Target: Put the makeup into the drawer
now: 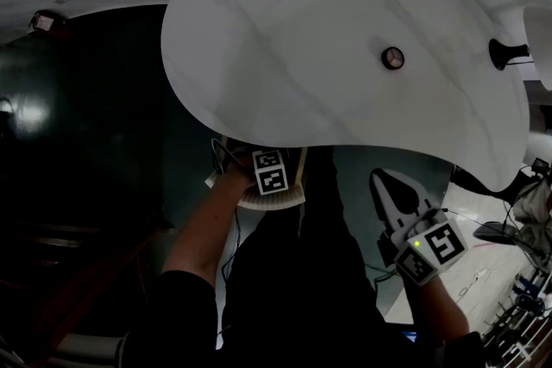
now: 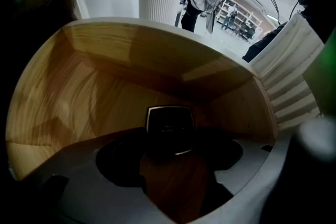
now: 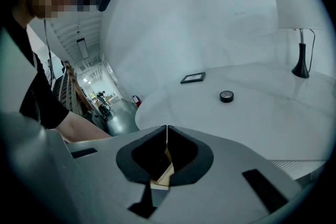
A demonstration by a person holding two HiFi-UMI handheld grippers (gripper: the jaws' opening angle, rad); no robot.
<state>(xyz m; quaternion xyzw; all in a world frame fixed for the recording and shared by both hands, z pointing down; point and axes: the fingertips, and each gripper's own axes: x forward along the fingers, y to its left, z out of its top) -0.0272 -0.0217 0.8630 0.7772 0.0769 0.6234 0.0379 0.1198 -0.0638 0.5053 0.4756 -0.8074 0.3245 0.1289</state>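
makeup compact (image 2: 169,124) gripped by left tool (image 2: 169,148) inside drawer (image 2: 100,81).

The table (image 1: 345,82) hides most of the drawer (image 1: 285,202); print on the compact (image 2: 169,124) is too dark to read

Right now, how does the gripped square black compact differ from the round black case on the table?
The compact is squarish; the case is a disc. The compact is held by the left gripper inside a wooden drawer; the case lies on the white table. Both are dark.

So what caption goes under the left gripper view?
The left gripper holds a black makeup case inside the wooden drawer.
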